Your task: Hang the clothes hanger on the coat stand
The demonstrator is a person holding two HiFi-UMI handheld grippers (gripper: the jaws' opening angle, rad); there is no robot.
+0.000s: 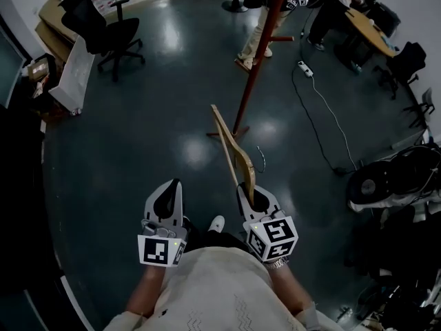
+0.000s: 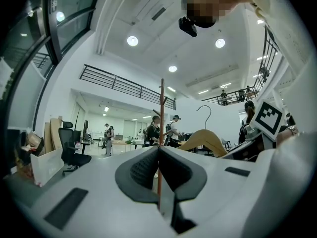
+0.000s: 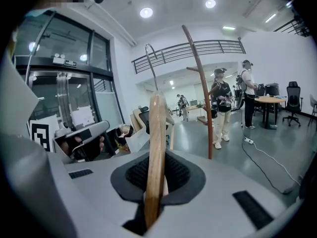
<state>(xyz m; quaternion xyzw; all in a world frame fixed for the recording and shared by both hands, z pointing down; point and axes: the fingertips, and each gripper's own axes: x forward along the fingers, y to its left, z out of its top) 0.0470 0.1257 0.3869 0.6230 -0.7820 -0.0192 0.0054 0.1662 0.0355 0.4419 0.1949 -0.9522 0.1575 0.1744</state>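
Where the clothes hanger [image 1: 231, 147] is: in the right gripper's grip, well short of the coat stand; one wooden arm rises up and away from the jaws, and the metal hook [image 1: 262, 157] sticks out to the right.
Right gripper [image 1: 251, 193]: jaws clamped on the lower end of the wooden arm; in the right gripper view the wood [image 3: 156, 152] stands nearly upright between the dark pads.
Left gripper [image 1: 172, 185]: held just beside the right one; in the left gripper view its jaws [image 2: 158, 150] are pressed together at the tips with nothing between them.
Coat stand [image 1: 258, 54]: reddish-brown pole with short pegs, standing on the dark floor [image 1: 138, 150] ahead of both grippers, apart from the hanger.
Containers: one white open box [image 1: 71, 74] on the floor at the left, beside a black office chair [image 1: 103, 29]; its contents cannot be made out. Flat cardboard [image 1: 52, 9] leans by the wall behind it.
Counts: one hanger, one coat stand, two grippers, one white box. Two people [image 3: 220, 103] stand close behind the stand in the right gripper view, near one round desk [image 3: 270, 100]. One power strip [image 1: 305, 67] with a white cable lies on the floor.
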